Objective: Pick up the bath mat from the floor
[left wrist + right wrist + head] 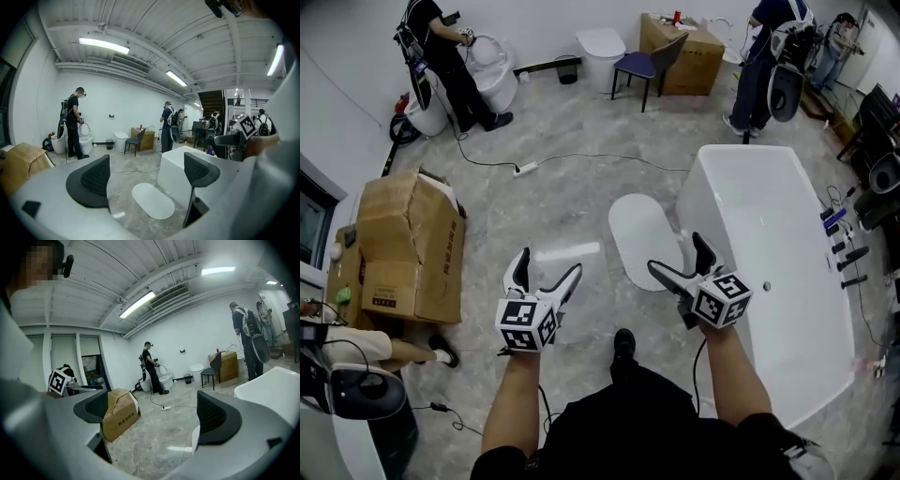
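Both grippers hang out in front of the person, above the grey marbled floor (pixel 581 187). The left gripper (pixel 548 264) has its jaws spread wide and holds nothing. Its own view looks through the gap straight at the bath mat (pixel 645 239). That's the target: a white oval lying flat on the floor, right up against the left side of the white bathtub (pixel 769 244). It sits a little farther off than the grippers, roughly between the two of them.

The right gripper (pixel 678 253) is likewise wide apart and empty. In the head view it hangs over the near end of the mat, close to the tub's edge. Its own view looks past the jaws toward the open cardboard box (pixel 408 244) well off to the left.

The person's dark shoe (pixel 623 342) is planted on the floor near the mat's near end. Farther out, a power strip (pixel 525 169) and its cable run across the floor. Beyond that, a dark chair (pixel 649 64) stands by the far wall.
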